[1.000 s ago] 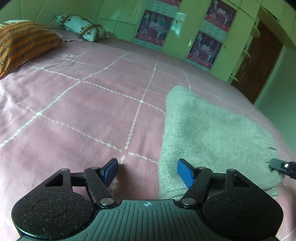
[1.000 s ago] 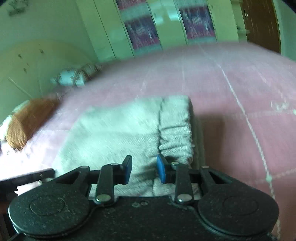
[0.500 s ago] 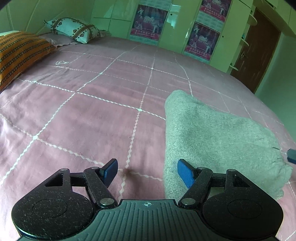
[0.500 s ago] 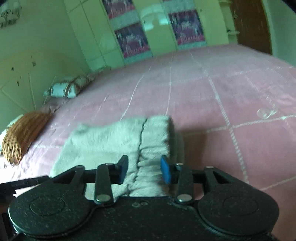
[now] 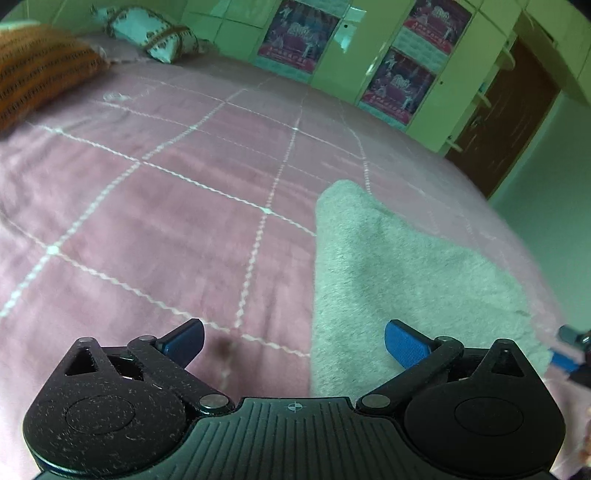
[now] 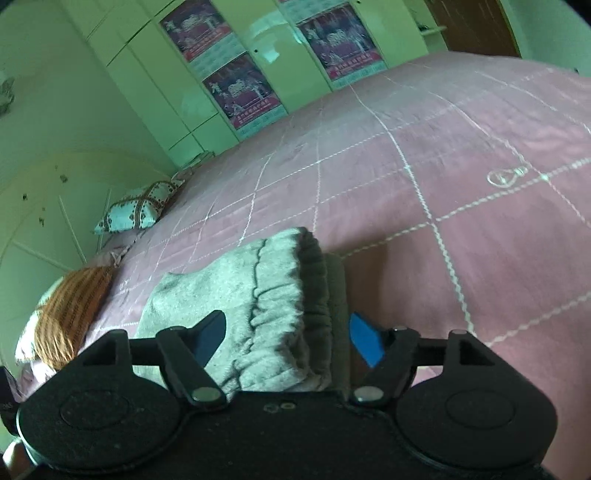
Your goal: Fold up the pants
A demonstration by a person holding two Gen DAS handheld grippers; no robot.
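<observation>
The grey fleece pants (image 5: pixel 402 269) lie folded flat on the pink bedspread (image 5: pixel 177 206). My left gripper (image 5: pixel 293 341) is open wide and empty, its right finger (image 5: pixel 404 345) over the pants' near left corner. In the right wrist view the elastic waistband (image 6: pixel 295 295) of the pants (image 6: pixel 225 291) faces me. My right gripper (image 6: pixel 286 338) is open, its fingers apart on either side of the waistband, holding nothing. The right gripper's blue tip (image 5: pixel 563 360) shows at the left view's right edge.
An orange striped pillow (image 5: pixel 33 70) and a white patterned pillow (image 5: pixel 147 33) lie at the head of the bed. Green wardrobes with posters (image 5: pixel 299 37) and a brown door (image 5: pixel 502 122) stand beyond the bed.
My right gripper has opened wider and pulled back and up from the waistband. My left gripper has opened wider and shifted slightly. The pants lie still.
</observation>
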